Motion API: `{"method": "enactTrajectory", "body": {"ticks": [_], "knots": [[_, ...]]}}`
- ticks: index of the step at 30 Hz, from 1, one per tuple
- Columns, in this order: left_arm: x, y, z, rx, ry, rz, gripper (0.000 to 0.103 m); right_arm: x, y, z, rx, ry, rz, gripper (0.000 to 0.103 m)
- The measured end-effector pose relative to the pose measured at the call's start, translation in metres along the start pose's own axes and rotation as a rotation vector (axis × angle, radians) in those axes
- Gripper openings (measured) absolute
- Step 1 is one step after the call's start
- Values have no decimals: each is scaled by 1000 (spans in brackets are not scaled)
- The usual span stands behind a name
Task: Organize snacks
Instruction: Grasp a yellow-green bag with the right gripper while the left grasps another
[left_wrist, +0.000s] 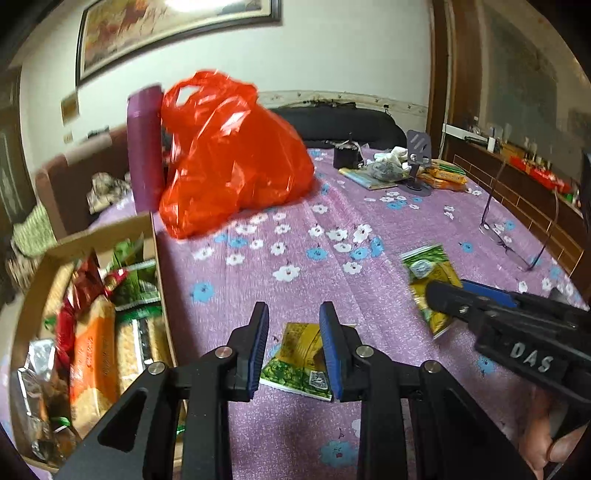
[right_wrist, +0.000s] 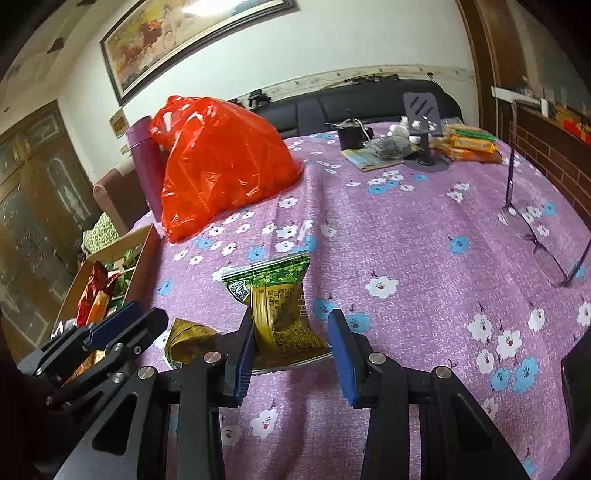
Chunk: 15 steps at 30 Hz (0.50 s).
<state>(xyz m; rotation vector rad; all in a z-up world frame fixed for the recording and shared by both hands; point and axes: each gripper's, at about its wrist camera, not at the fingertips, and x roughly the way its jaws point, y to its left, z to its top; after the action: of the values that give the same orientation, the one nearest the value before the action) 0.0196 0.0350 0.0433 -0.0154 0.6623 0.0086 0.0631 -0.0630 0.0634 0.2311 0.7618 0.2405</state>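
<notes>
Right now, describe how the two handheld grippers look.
Both the left gripper and the right gripper are black angular frames with silver pivot bolts and ribbed blue pads. The right one carries white "DAS" lettering. No cables or sleeves show.

A green-and-yellow snack packet (right_wrist: 280, 310) lies flat between my right gripper's (right_wrist: 291, 332) blue pads, not clamped. A second, crumpled packet (left_wrist: 299, 354) lies just beyond my left gripper's (left_wrist: 293, 325) tips. Left of both, the cardboard box (left_wrist: 155, 266) sits packed with wrapped snacks.
</notes>
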Motion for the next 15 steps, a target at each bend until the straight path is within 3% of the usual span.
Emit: {"method": "enactTrajectory", "body": {"ticks": [3,8,15], "knots": [[8,-3,-2,8,41,2,29,-4,-5,2,24,-9,8,41],[12,-16,-6,70,53,8,49,-10,-6,3,30,-28,21,41],[33,-15,-12,62,181,-9,55,-15,-8,6,42,-39,36,41]]}}
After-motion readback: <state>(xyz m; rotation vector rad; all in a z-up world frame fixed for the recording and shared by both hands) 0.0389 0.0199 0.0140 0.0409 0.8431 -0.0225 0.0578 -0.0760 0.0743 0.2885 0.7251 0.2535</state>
